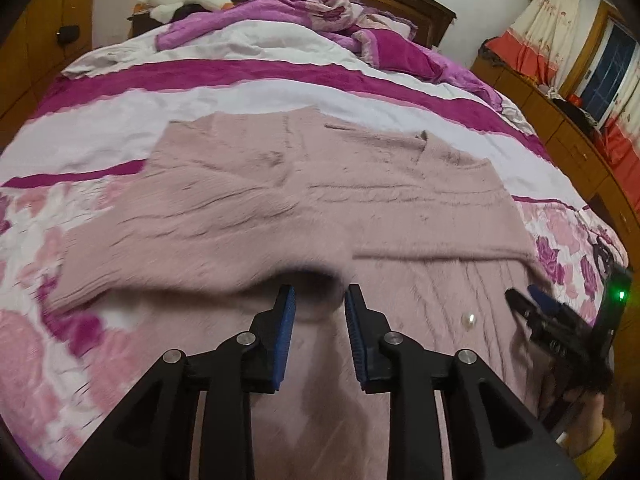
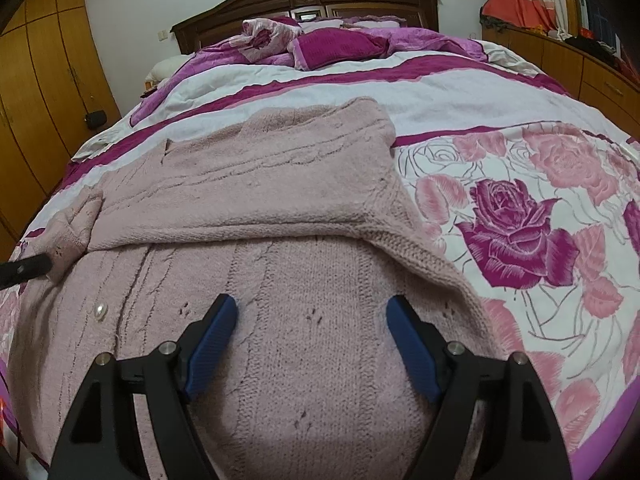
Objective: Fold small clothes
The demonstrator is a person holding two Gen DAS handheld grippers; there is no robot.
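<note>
A pale pink knitted cardigan [image 1: 320, 208] lies flat on the bed, its upper part and sleeves folded across the body. A pearl button [image 2: 100, 312] shows on its front. My left gripper [image 1: 320, 300] hovers low over the cardigan, its blue pads a narrow gap apart with nothing pressed between them. A folded sleeve edge [image 1: 208, 280] lies just past the tips. My right gripper [image 2: 312, 312] stands wide open over the cardigan's lower body, with knit under the gap and no grip. In the left wrist view the right gripper [image 1: 522, 294] is at the right.
The bed [image 2: 520, 208] has a white, magenta and rose-printed cover. Crumpled bedding and pillows [image 2: 340, 40] lie at the headboard. Wooden wardrobes [image 2: 44, 80] stand left and a low wooden cabinet [image 2: 560, 56] right. A person's hand [image 1: 592, 432] holds the right gripper.
</note>
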